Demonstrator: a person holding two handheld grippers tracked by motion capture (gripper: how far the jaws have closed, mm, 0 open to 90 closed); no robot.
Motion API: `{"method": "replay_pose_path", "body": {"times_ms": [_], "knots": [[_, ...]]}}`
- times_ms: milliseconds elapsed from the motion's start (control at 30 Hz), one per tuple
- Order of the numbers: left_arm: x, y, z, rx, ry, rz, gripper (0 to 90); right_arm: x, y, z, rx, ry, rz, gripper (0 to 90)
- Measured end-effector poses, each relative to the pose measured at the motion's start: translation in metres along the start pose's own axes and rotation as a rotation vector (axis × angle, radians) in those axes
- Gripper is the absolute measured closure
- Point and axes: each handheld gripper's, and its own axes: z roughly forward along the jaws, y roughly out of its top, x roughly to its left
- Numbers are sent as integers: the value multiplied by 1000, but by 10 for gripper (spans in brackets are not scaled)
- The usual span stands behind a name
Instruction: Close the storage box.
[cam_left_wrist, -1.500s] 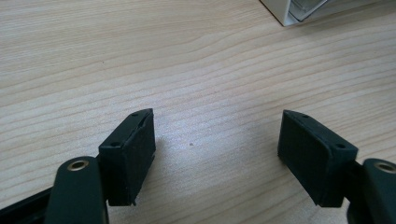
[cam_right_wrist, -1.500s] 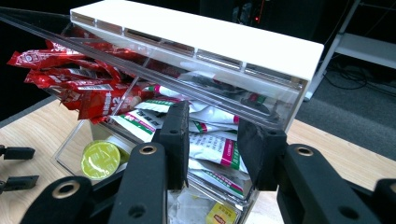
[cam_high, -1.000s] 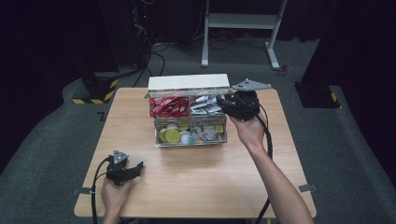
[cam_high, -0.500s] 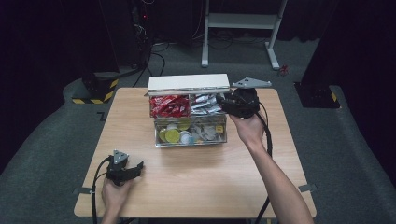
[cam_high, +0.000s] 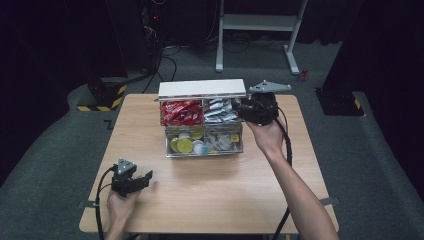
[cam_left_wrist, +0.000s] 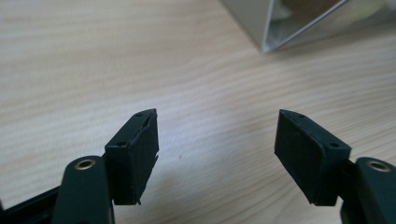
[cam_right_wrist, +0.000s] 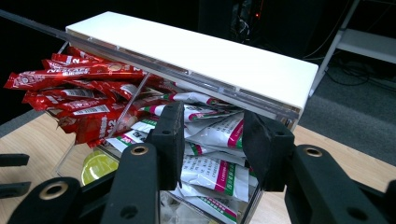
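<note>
A clear box (cam_high: 202, 154) with four compartments stands on the wooden table (cam_high: 210, 200), its white lid (cam_high: 202, 89) raised at the back. Red sachets (cam_high: 181, 111) fill the back left compartment and white-and-green sachets (cam_high: 220, 110) the back right. My right gripper (cam_high: 239, 112) hovers at the box's back right corner. Its jaws have just been opening and stand apart over the white-and-green sachets (cam_right_wrist: 215, 163), pressing on none. My left gripper (cam_high: 145, 179) rests low near the table's front left. It is open (cam_left_wrist: 217, 119), its jaws have just been closing slightly, and nothing is between them.
Yellow and white capsules (cam_high: 184, 145) lie in the front left compartment and small mixed items (cam_high: 222, 142) in the front right. A corner of the box (cam_left_wrist: 280, 23) shows ahead of the left gripper. Bare tabletop spreads in front of the box. Cables trail on the floor behind.
</note>
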Motion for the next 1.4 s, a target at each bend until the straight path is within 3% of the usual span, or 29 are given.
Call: {"method": "replay_pose_path", "body": {"times_ms": [233,467,833,1400], "knots": [[-9,33,-21,-71,-88,4,347,-2,-1,0,-2,8,5,591],[-12,60,-37,-103,-145,-4,380,-3,0,1,2,6,7,590],[-22,112,-60,-179,-194,11,421,-2,2,2,17,3,1,590],[-42,162,-66,-233,-202,70,479,-3,3,2,19,1,-1,590]]}}
